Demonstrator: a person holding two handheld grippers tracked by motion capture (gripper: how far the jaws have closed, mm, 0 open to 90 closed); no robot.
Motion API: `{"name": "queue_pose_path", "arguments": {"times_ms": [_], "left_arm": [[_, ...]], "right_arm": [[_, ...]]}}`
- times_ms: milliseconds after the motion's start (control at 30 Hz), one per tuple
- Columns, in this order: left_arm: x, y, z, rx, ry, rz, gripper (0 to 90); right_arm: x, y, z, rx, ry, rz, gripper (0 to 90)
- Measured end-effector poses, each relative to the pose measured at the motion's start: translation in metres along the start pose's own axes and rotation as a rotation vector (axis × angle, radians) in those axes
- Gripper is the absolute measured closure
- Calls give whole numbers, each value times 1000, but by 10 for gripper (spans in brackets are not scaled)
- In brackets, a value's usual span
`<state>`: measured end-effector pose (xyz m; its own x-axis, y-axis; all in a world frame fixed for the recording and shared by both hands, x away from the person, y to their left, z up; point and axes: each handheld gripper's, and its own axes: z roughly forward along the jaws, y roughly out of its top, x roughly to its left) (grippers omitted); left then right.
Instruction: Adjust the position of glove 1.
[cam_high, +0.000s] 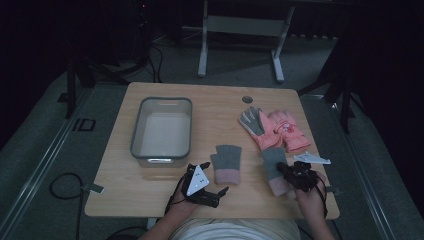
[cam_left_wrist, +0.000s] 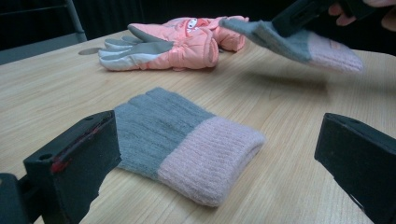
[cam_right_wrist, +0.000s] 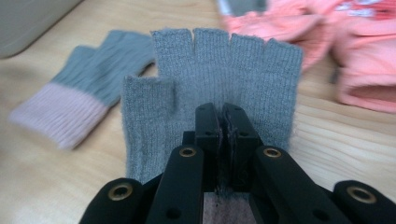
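We see the held fingerless glove (cam_right_wrist: 219, 79), grey knit with a pale pink ribbed cuff, pinched at its palm near the cuff. In the left gripper view it hangs clear of the table, finger stubs forward and tilted, cuff trailing. In the right gripper view we count four open finger stubs and a short thumb, spread flat. Its mate, the second fingerless glove (cam_left_wrist: 187, 142), lies flat on the wooden tabletop, well apart from it, cuff toward the person.
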<state>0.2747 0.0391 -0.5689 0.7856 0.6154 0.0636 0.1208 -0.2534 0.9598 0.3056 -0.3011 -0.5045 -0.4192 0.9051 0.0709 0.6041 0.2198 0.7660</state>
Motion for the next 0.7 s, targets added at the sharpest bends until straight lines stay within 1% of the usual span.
{"name": "queue_pose_path", "arguments": {"times_ms": [33, 133, 233, 333, 400, 433, 500, 567, 633, 700], "left_arm": [[0, 0, 0, 2, -1, 3, 0], [-1, 0, 0, 0, -1, 5, 0], [0, 0, 0, -2, 2, 5, 0], [0, 0, 0, -5, -3, 8, 0], [-1, 0, 0, 0, -5, 11, 0], [-1, 0, 0, -1, -5, 9, 0], [-1, 0, 0, -1, -6, 12, 0], [-1, 0, 0, 0, -7, 12, 0], [-1, 0, 0, 1, -6, 14, 0], [-1, 0, 0, 2, -7, 15, 0]], "right_arm": [[0, 0, -1, -11, -21, 19, 855], [-2, 1, 1, -6, -76, 70, 855], [-3, -1, 3, -14, -110, 133, 855], [-6, -7, 12, 9, -128, 185, 855], [-8, -14, 22, 47, -149, 195, 854], [-10, -18, 26, 57, -159, 207, 853], [-13, -23, 31, 67, -187, 215, 846], [-14, -24, 33, 72, -205, 206, 831], [-14, -25, 37, 83, -206, 198, 817], [-14, -26, 37, 82, -204, 207, 814]]}}
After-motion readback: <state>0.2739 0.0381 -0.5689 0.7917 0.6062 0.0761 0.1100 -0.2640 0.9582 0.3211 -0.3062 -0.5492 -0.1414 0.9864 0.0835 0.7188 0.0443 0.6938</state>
